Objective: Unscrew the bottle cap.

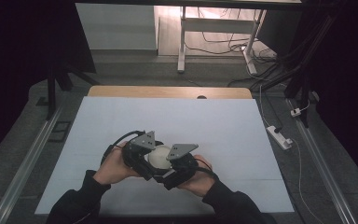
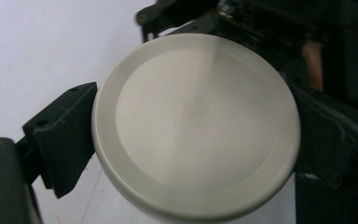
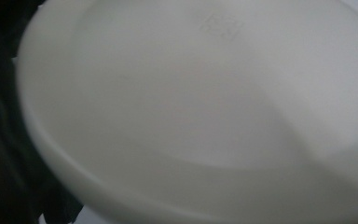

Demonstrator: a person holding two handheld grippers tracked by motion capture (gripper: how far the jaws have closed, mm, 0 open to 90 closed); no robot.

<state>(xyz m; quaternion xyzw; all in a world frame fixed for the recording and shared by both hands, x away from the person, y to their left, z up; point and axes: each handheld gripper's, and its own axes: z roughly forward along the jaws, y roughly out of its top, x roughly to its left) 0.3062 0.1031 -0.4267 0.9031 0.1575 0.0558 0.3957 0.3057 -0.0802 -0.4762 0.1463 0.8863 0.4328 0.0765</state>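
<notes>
Looking down from the high view, the left gripper (image 1: 145, 156) and the right gripper (image 1: 177, 165) crowd together over the white table (image 1: 214, 135), and their bodies and grey plates hide most of a pale round lid (image 1: 160, 155) between them; the jaw tips cannot be made out there.

From the left gripper view, the lid (image 2: 196, 123) sits squarely between this claw's two black jaws, which press its rim on either side. It is off-white, round, with a raised outer ring and a faint square mark near its middle. Its lower edge is cut off.

From the right gripper view, the lid (image 3: 191, 107) is very close, blurred and cropped at every edge; whether this claw grips it cannot be told.
</notes>
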